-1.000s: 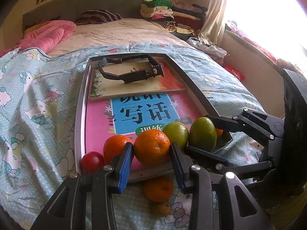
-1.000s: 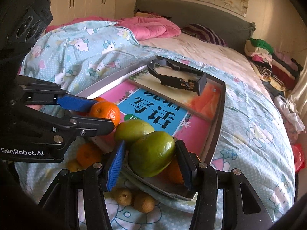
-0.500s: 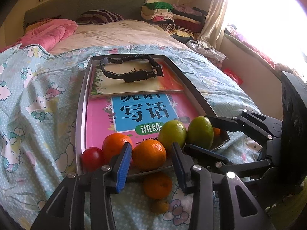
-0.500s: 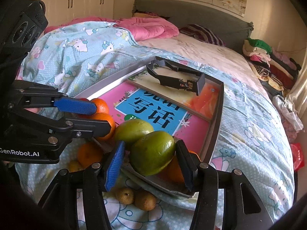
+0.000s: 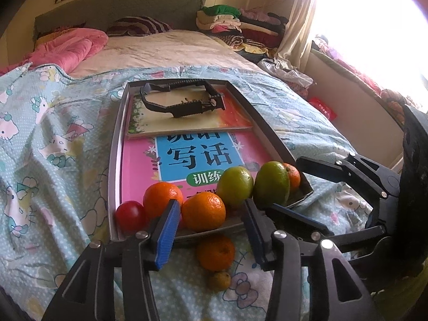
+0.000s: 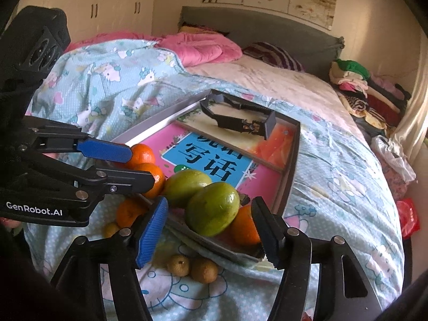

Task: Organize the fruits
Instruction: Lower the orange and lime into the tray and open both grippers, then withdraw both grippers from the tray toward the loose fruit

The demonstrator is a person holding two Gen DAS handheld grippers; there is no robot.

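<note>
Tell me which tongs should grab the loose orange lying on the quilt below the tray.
Left. The left tongs are open with the orange right between their tips. The right tongs frame the green fruit instead.

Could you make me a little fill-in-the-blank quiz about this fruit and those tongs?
The red fruit sits at the tray's near-____ corner.
The black clamp lies on a ____.
The left tongs are ____, gripping nothing.
The right tongs frame a ____ fruit.

Missing words: left; book; open; green
</note>
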